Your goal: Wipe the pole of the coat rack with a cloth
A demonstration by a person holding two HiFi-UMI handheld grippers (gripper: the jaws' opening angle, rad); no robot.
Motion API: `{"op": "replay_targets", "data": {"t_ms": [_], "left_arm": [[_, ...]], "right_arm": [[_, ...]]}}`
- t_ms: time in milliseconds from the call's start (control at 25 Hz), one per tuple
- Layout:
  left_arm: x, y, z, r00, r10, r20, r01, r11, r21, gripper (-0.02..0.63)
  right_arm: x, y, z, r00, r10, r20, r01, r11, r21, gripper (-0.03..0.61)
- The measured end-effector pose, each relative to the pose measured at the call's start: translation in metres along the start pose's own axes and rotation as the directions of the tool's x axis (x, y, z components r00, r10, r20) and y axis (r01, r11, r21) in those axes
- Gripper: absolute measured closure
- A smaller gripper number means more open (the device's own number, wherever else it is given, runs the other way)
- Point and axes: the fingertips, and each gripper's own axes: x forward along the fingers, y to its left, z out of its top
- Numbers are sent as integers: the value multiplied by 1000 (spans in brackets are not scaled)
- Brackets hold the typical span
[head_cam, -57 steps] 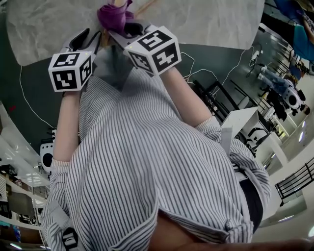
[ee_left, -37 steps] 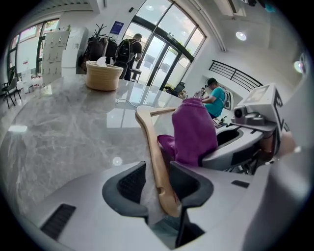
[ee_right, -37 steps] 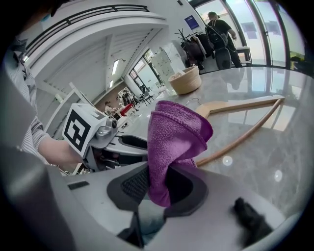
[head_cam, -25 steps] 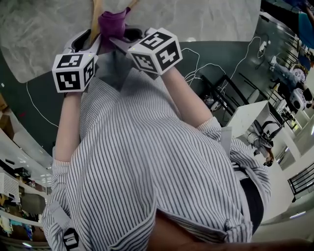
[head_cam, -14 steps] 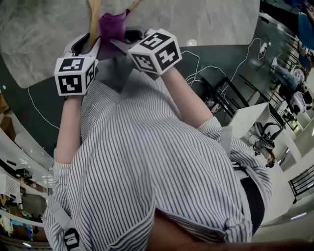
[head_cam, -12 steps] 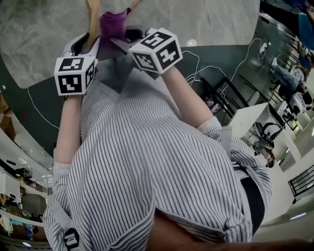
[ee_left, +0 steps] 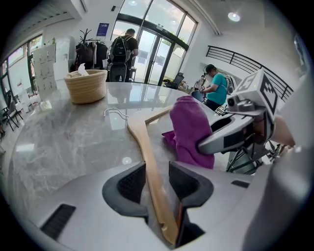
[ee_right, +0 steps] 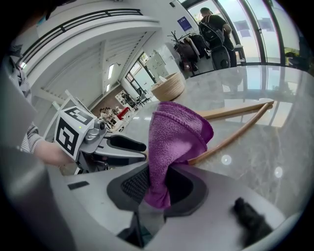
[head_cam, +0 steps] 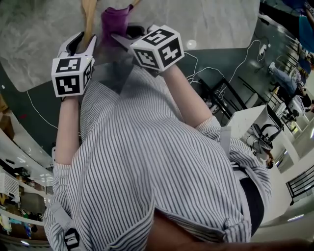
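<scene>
In the head view, the person's striped shirt (head_cam: pixel 147 162) fills the lower frame, and both arms reach up to a marble table (head_cam: pixel 211 19) at the top edge. The left gripper (head_cam: pixel 81 43) is closed on a wooden hanger (head_cam: pixel 89 11). Just beside it, the right gripper (head_cam: pixel 128 35) holds a purple cloth (head_cam: pixel 115 19). The two marker cubes sit close together, not touching.

In the left gripper view, the jaws are nearly together with one arm of the hanger clamped between the pads. The wood runs from deep in the jaws up and away over the table to the metal hook (ee_left: pixel 114 112). The hanger lies low over the marble; whether it rests on it I cannot tell. The cloth hangs to the right of this arm, pinched by the right gripper, which comes in from the right edge. A woven basket (ee_left: pixel 87 86) stands farther back on the table, well apart from the hanger.

In the right gripper view, the jaws are pressed shut on the lower end of the cloth, which bunches between the pads and rises in a fold above them. The fold lies against the hanger's other arm — two lengths of wood come out from behind it and meet at the right. The left gripper shows at the left.
</scene>
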Motion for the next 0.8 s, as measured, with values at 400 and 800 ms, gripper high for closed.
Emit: {"op": "replay_targets", "data": {"t_ms": [400,800], "left_arm": [[7,-7,24,1000,-13,14,13,1000,12,460],[30,-24,48,999,-43,10,43,999,-1,462]], "right_arm": [[-4,-13,14,1000,14,10,-14,1000,12,495],[-16,-42,28,999,41,18,-41,998,38,495]]}}
